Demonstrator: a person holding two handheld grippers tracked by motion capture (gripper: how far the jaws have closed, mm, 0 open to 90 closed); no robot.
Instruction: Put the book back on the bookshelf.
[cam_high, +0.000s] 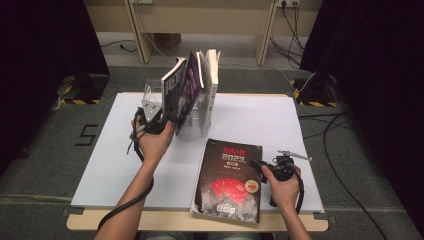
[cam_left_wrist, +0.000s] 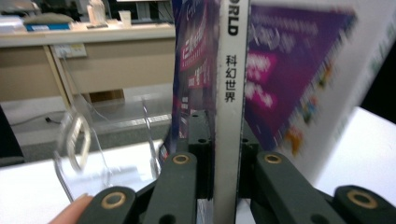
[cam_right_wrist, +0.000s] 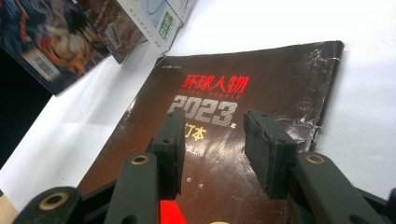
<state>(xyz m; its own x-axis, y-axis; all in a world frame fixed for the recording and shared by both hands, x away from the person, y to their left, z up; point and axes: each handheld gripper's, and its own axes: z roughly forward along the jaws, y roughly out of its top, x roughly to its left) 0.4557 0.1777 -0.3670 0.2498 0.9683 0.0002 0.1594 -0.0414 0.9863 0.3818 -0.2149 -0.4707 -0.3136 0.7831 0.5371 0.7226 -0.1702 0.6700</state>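
A: Item one, largest: white rectangular table (cam_high: 125, 165). Contents?

B: Item two: large dark brown glossy magazine with red and silver title lettering (cam_high: 230, 180), flat on the table's near edge, right of centre. Item three: row of upright thin paperback magazines (cam_high: 207, 85) at the back, leaning in a clear acrylic stand (cam_left_wrist: 79, 154).

A: Item in hand?

B: Item four: purple-covered magazine with a white spine (cam_left_wrist: 229, 116), upright but tilted, at the left end of that row. Left gripper (cam_high: 154, 122) has its jaws clamped tight on the spine's lower end, one pad on each cover.

A: And the other?

B: Right gripper (cam_high: 272, 167): jaws wide apart, nothing between them, hovering just above the dark brown magazine's right side, holding nothing.

A: Step, by judgement?

B: Shelving or pulling the purple magazine; which of the two cannot be told. Next move calls for keeping the spine vertical and clear of its neighbours, so the leaning row does not topple.
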